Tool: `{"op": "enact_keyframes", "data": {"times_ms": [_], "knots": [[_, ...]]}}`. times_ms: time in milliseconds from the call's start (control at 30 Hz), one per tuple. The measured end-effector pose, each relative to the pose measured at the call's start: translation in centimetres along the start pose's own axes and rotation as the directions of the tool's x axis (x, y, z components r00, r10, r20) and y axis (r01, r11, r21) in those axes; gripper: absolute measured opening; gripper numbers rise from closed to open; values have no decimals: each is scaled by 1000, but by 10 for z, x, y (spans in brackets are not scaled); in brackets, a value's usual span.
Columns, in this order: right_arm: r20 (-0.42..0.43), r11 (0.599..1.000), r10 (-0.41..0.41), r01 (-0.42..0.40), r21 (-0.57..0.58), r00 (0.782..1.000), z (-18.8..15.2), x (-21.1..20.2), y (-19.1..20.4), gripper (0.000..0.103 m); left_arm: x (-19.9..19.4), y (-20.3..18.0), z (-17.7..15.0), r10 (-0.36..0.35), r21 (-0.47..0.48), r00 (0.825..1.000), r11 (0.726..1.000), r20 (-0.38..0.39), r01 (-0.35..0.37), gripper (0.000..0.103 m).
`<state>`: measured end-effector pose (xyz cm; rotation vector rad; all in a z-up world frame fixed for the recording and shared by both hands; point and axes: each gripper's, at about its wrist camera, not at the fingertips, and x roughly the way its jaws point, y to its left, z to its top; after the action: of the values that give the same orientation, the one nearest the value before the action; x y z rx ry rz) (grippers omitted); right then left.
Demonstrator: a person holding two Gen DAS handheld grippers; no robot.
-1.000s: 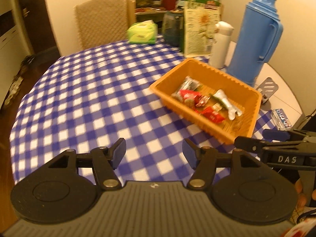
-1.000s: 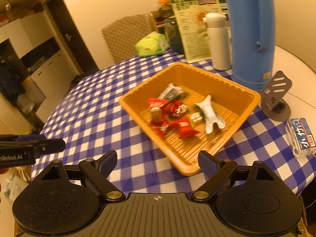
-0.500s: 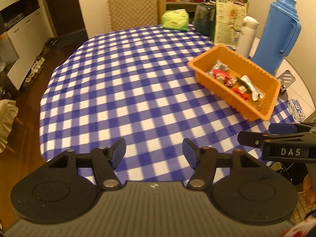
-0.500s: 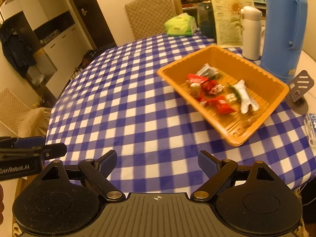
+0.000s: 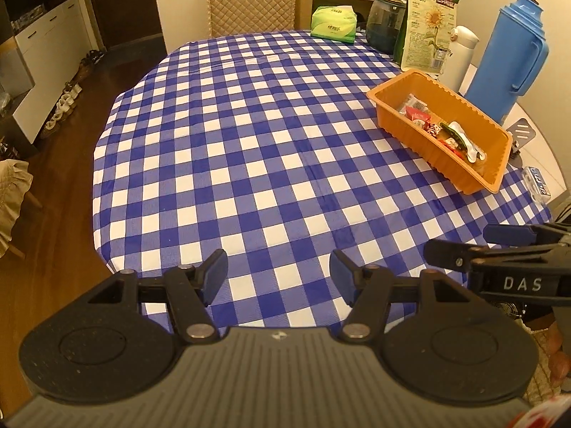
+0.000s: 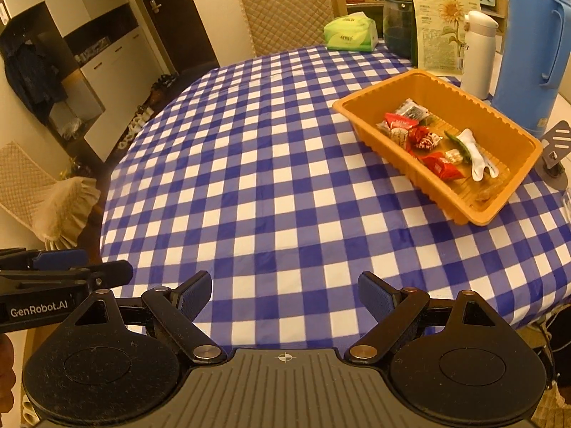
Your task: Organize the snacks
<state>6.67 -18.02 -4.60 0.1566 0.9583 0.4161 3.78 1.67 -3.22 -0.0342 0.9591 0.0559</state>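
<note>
Nearest: left tongs [image 5: 278,273] and right tongs [image 6: 283,296] both apart, empty, at counter [image 5: 249,164] edge. Farther right: orange tray [image 6: 449,210] holding snacks [image 6: 421,139]. Judgement: nothing loose remains; keep clear of tray.

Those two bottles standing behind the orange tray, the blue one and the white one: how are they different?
The blue flask is far taller and wider than the white bottle. The blue flask has a long side handle; the white bottle shows none. The white bottle stands nearer the sunflower packet, the blue flask further right. Both stand upright and closed behind the orange tray, off the checked cloth.
</note>
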Motion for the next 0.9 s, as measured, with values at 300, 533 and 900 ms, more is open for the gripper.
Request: {"op": "enact_keyframes", "data": {"times_ms": [300, 533, 900], "knots": [[11, 999, -32, 31, 19, 999, -4, -2, 17, 88, -6, 10, -1, -40, 30, 999, 999, 19, 39, 61], [21, 999, -41, 40, 23, 999, -5, -5, 23, 88, -8, 12, 0, -55, 38, 998, 998, 31, 53, 61], [24, 999, -45, 44, 28, 999, -5, -8, 21, 88, -9, 10, 0, -64, 47, 997, 997, 37, 62, 61]]}}
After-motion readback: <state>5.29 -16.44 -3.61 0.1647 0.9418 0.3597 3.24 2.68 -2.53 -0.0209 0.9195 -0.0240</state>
